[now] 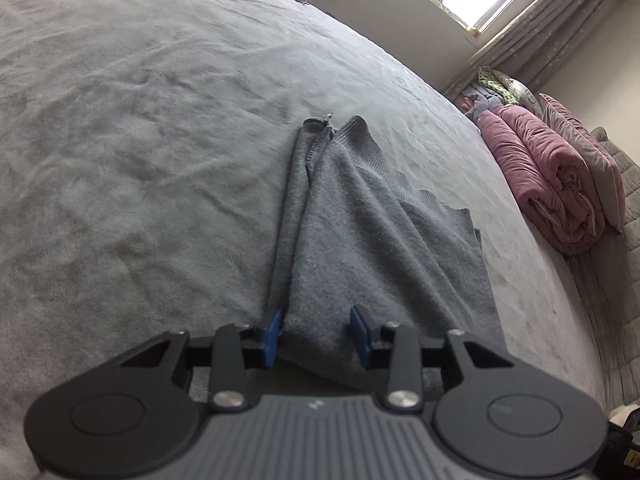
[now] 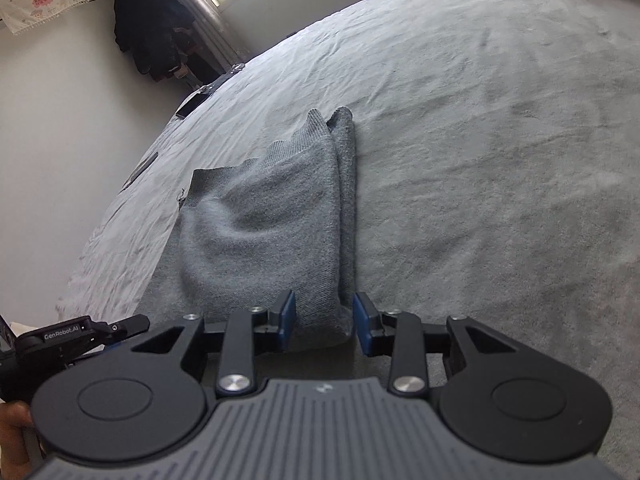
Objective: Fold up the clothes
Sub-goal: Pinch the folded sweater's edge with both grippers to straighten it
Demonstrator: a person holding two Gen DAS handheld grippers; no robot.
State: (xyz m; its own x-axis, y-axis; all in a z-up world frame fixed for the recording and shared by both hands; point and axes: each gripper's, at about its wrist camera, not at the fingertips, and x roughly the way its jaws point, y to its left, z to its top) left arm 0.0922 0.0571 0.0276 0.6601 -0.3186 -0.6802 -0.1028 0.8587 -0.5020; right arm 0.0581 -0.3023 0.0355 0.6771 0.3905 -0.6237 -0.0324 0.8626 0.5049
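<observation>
A grey knitted garment (image 1: 360,232) lies folded lengthwise on the bed, its ribbed hem at the far end. In the left wrist view my left gripper (image 1: 317,330) straddles the garment's near left corner; the blue pads (image 1: 273,334) stand apart with uncrumpled fabric between them, and the cloth runs on under the right finger. In the right wrist view the garment (image 2: 260,232) shows its other near corner, which sits between the parted pads (image 2: 363,322) of my right gripper (image 2: 325,316). Neither gripper pinches the fabric. The left gripper's body (image 2: 80,334) shows at the left edge.
A grey bedspread (image 1: 140,140) covers the wide bed. A rolled pink quilt (image 1: 548,176) and pillows lie at its right end. A phone (image 2: 192,104) and cables rest near the far edge. Dark clothes (image 2: 152,28) hang by the window. A hand (image 2: 12,424) holds the left gripper.
</observation>
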